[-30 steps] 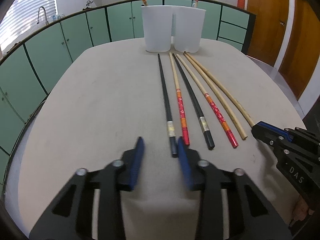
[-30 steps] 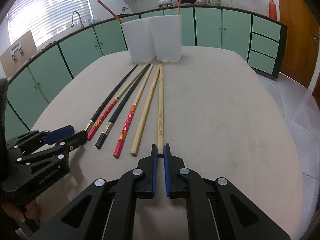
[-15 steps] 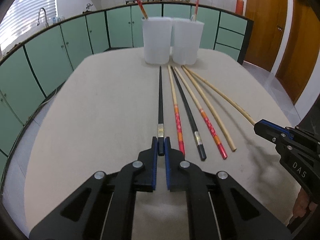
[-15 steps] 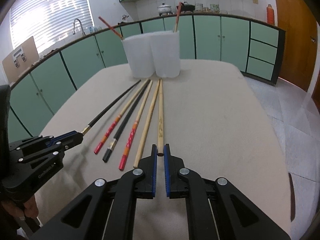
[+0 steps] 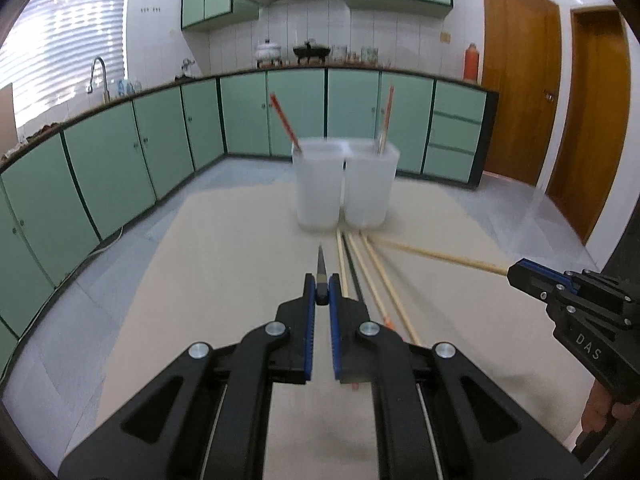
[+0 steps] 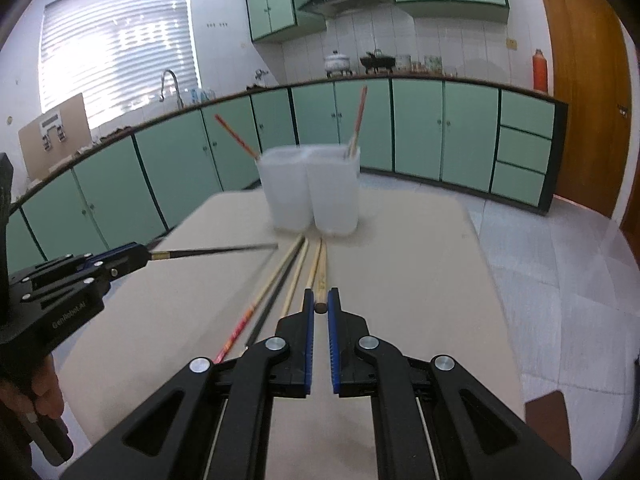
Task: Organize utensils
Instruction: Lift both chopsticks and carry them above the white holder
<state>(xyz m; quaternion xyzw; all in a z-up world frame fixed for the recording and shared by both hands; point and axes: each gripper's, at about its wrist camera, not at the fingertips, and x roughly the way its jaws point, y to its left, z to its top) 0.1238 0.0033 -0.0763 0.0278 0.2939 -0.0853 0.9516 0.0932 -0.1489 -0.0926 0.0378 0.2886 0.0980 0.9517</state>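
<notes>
Chopsticks (image 5: 362, 264) blurred, containers' (image 6: 308, 190) contents hidden

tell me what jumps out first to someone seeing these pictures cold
Each gripper is shut on one chopstick and holds it above the table: the left gripper has a black chopstick, the right gripper a plain wooden chopstick. Four more chopsticks lie in a row on the table. Beyond them stand two white cups side by side, each with one red-patterned chopstick poking out.
</notes>
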